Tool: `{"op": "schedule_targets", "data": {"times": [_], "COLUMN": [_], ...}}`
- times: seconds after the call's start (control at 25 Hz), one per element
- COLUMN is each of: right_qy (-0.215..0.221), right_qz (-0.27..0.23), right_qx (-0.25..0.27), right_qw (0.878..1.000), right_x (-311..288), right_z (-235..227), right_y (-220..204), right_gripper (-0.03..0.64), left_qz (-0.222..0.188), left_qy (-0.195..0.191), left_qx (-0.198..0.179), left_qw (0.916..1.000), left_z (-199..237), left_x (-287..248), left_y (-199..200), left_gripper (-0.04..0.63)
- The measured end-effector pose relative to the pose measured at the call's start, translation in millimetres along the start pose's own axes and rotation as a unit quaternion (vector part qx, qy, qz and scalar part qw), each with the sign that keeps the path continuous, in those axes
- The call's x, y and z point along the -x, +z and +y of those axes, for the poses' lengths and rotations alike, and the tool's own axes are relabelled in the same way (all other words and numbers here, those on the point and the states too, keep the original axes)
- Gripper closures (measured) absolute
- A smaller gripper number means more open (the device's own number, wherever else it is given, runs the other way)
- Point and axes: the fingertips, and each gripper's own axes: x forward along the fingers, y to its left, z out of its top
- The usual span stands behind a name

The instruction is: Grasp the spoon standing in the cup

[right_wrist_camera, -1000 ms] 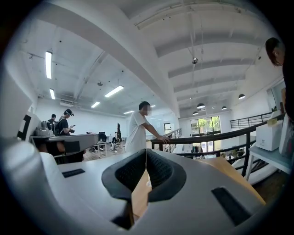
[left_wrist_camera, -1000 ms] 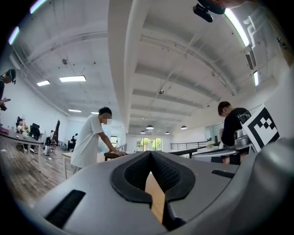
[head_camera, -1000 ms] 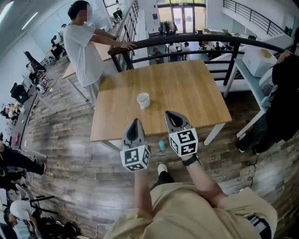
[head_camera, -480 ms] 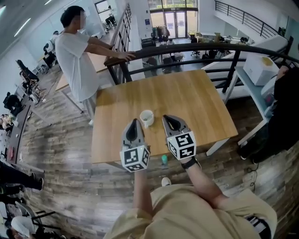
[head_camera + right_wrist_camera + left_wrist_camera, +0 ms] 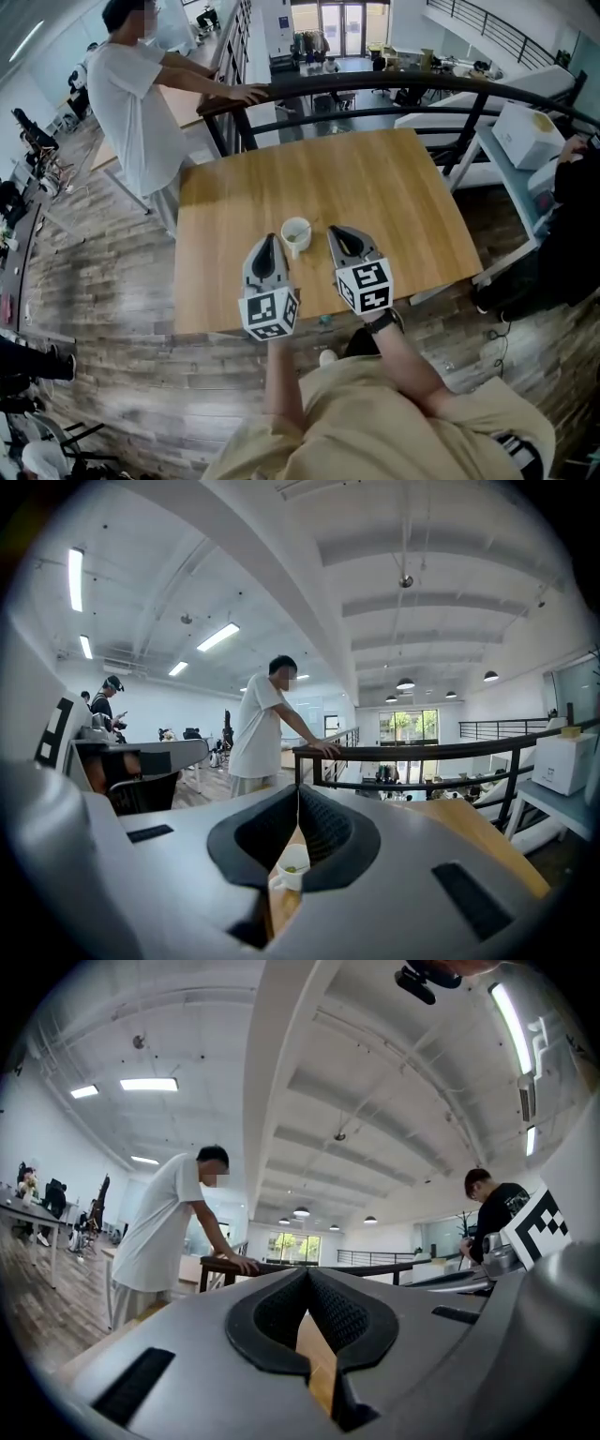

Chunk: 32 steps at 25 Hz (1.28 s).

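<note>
A small white cup point(image 5: 296, 234) stands on the wooden table point(image 5: 375, 197), near its front edge. Something small and greenish shows inside the cup point(image 5: 292, 866); I cannot make out a spoon's shape. My left gripper point(image 5: 270, 241) hovers just left of the cup, and my right gripper point(image 5: 335, 231) just right of it, so the cup sits between them. Both pairs of jaws are shut with nothing in them. In the right gripper view the cup shows through the gap below the closed right gripper point(image 5: 298, 790). The left gripper point(image 5: 307, 1272) view shows only bare tabletop.
A person in a white shirt point(image 5: 131, 103) leans on the black railing point(image 5: 375, 82) behind the table. Another person in black point(image 5: 572, 206) stands at the right by a side table with a white box point(image 5: 530, 131). Wooden floor lies below the table's front edge.
Both grippers have moved forward from over the floor to over the table's front edge. The cup now sits between their tips. Both have stayed shut.
</note>
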Motion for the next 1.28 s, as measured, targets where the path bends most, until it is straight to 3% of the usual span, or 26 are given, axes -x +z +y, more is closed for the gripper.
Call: {"op": "schedule_targets", "data": {"times": [0.4, 1.16, 1.2, 1.28], "right_qy": [0.030, 0.074, 0.073, 0.074], "right_qz": [0.083, 0.226, 0.233, 0.250], "right_qx": [-0.012, -0.074, -0.074, -0.076], "right_qw": [0.996, 0.969, 0.967, 0.962], "right_x": [-61, -133, -136, -141], "right_z": [-16, -33, -33, -33], "right_y": [-63, -178, -184, -195], "right_gripper": [0.601, 0.598, 0.588, 0.503], "left_qz": [0.052, 0.127, 0.130, 0.136], "left_qy": [0.011, 0.052, 0.054, 0.059], "left_qx": [0.026, 0.055, 0.058, 0.063], "left_qw": [0.9983, 0.9890, 0.9883, 0.9870], "left_z": [12, 40, 42, 46], "left_x": [-44, -90, -92, -94], "left_y": [-52, -128, -130, -136], "left_gripper": [0.583, 0.583, 0.583, 0.583]}}
